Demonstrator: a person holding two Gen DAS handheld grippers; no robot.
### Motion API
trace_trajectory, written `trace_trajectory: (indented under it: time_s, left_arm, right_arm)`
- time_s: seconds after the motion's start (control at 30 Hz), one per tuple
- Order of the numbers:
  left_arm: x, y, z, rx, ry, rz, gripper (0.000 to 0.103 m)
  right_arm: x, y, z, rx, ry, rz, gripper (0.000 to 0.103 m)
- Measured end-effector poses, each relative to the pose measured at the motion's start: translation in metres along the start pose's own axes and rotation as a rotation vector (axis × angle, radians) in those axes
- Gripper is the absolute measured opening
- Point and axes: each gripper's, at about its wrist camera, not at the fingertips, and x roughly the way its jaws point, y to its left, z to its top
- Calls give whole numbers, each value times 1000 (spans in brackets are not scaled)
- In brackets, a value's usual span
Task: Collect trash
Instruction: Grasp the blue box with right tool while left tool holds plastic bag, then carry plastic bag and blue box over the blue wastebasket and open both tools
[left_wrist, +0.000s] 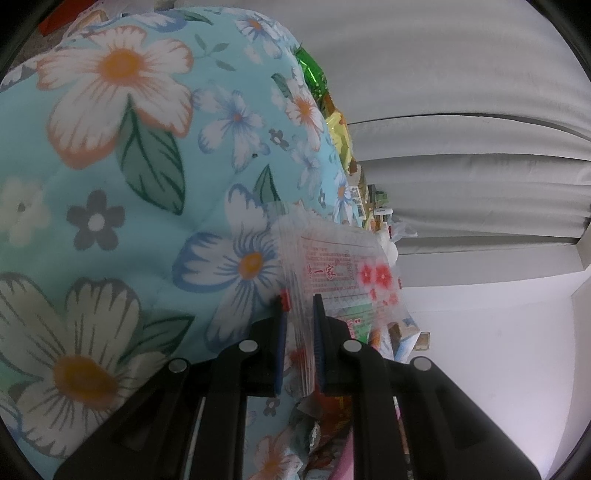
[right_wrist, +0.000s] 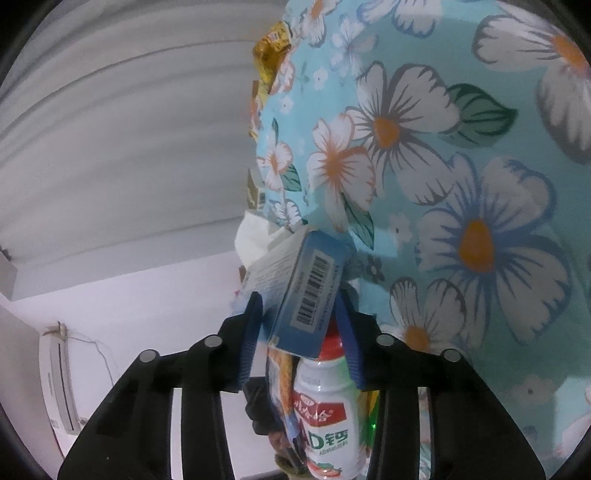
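On the flowered quilt (left_wrist: 122, 206), by grey curtains (left_wrist: 461, 177):
Quilt: pale blue, big blossoms, fills most of both views.
Left gripper (left_wrist: 299, 306): clenched on a clear printed bag (left_wrist: 332, 266), at the quilt's edge.
Right gripper (right_wrist: 299, 306): grasping a blue barcoded box (right_wrist: 308, 291), tilted.
Bottle (right_wrist: 327, 410): white, red cap, below the box.
Wrappers (left_wrist: 338, 134): green and yellow, along the quilt's edge.

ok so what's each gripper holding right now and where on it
The left gripper pinches a clear printed plastic bag at its lower edge. The right gripper clamps a blue barcoded box across its lower end.
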Motion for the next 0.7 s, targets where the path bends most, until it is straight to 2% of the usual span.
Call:
trace_trajectory:
  time_s: [0.4,0.7]
  left_arm:
    - [-23,-9,-2,22,-34,-47,12]
    - [-63,-38,-18,78,-67,-115,11]
  right_arm:
    - [-47,6,-24,-44,-64,118,28]
    - [-92,12,-51,-92,-112,190,27]
